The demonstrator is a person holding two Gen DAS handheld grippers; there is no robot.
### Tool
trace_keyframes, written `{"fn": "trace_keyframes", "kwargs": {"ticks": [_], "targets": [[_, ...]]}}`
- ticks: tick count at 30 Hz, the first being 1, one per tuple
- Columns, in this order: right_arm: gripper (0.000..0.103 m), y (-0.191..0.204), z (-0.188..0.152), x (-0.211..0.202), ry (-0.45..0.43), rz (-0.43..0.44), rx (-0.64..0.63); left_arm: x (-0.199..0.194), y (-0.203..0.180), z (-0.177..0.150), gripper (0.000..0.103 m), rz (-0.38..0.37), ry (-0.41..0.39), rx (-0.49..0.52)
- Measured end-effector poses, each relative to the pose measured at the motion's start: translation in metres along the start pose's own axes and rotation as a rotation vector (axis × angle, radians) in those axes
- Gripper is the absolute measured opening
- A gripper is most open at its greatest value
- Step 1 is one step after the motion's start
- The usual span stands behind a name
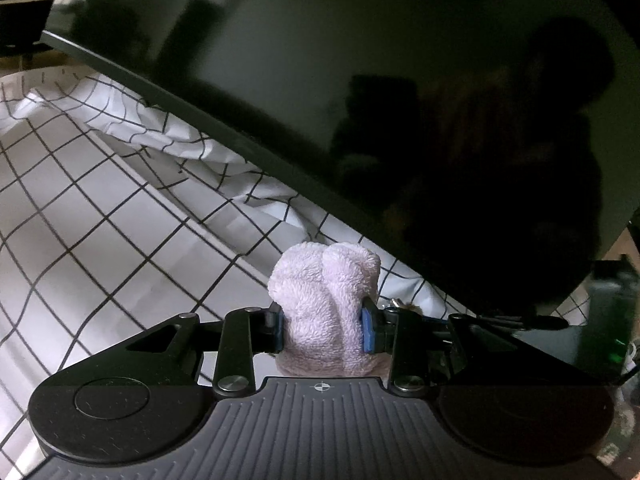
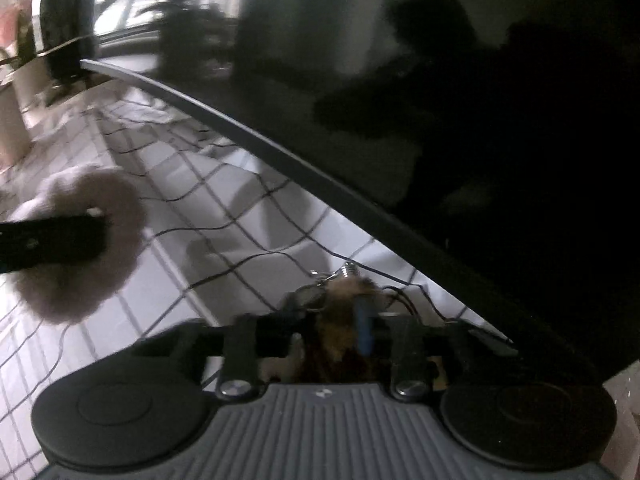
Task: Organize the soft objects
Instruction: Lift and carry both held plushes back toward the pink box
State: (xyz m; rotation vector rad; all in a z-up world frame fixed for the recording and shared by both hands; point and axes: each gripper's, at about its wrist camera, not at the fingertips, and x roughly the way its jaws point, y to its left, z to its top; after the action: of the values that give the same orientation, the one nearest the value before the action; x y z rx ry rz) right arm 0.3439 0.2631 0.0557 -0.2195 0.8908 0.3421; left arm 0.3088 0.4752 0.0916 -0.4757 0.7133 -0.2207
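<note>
My left gripper (image 1: 325,326) is shut on a fluffy pale pink soft toy (image 1: 326,292), squeezed between the blue pads and held above the checked cloth (image 1: 80,208). My right gripper (image 2: 344,328) is shut on a brown furry keychain toy (image 2: 340,320) with a metal clasp (image 2: 344,271) at its top. In the right wrist view the left gripper's finger (image 2: 52,242) shows at the left with the same pale fluffy toy (image 2: 80,248) in it, blurred.
A large black TV screen (image 1: 440,100) stands tilted across the upper right of both views, right behind the grippers. The white cloth with black grid lines is bunched up along the screen's lower edge (image 1: 224,168). A green-lit device (image 1: 612,320) sits at the far right.
</note>
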Motion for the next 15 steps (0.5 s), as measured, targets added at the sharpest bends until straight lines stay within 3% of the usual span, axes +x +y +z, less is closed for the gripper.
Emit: {"fn": "trace_keyframes", "kwargs": {"ticks": [1,8,15], "targets": [[0.0,0.002,0.0,-0.006,-0.021,0.011,-0.026,0.0,-0.002,0.001,0.037,-0.002,-0.003,0.001],[0.0,-0.014,0.01,-0.073,-0.207,0.18,-0.014,-0.009,-0.02,0.011,0.037,-0.023,-0.036,0.048],[0.0,-0.039,0.002,-0.105,-0.253,0.177,-0.013,-0.015,-0.022,0.01,0.037,-0.021,-0.042,0.04]]}}
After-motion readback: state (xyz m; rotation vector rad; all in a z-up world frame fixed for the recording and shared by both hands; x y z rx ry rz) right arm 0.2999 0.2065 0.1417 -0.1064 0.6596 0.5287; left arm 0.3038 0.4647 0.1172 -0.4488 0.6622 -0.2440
